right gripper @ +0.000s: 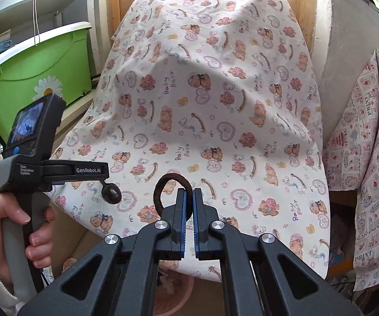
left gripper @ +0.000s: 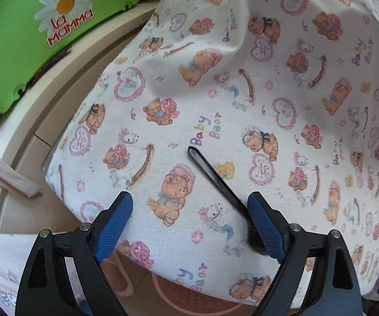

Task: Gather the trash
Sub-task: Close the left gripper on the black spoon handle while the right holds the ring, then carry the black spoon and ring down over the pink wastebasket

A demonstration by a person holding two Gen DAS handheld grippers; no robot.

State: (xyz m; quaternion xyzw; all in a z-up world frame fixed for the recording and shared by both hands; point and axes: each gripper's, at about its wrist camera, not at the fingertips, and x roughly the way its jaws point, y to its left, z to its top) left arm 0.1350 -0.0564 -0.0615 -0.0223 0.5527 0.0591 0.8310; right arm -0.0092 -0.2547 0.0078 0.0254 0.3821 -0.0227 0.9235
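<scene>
The right gripper (right gripper: 188, 197) has its two blue-lined fingers (right gripper: 181, 210) pressed close together on a dark brown hair tie (right gripper: 160, 184). The loop of the hair tie sticks up and out toward 11 o'clock from the fingertips. The rest of it is hidden between the fingers. It hangs in the air over a cloth (right gripper: 215, 92) with teddy bears, hearts and the words "Baby Bear" on it. The cloth is draped over something bumpy, and folds and shadows run across it.

At 9 o'clock in the right wrist view a hand (right gripper: 18, 226) holds the grey handle of the left gripper. That tool has a small lit screen on top. Behind it, toward 10 o'clock, stands a green plastic box (right gripper: 44, 60) with a white daisy on its side. At 3 o'clock lies another cloth (right gripper: 373, 158) with red and pink pictures.

In the left wrist view the left gripper (left gripper: 190, 205) has its fingers (left gripper: 118, 216) spread wide apart, and nothing is between them. They point down at the same bear cloth (left gripper: 242, 92). A thin black thing (left gripper: 213, 173) runs from the middle of that view down toward 5 o'clock, just beside the right-hand finger; it is blurry and I cannot tell what it is. The green box (left gripper: 18, 39) sits at 10 o'clock and reads "La Mamma". At 6 o'clock, under the cloth's edge, a pinkish basket (left gripper: 189, 297) peeks out.
</scene>
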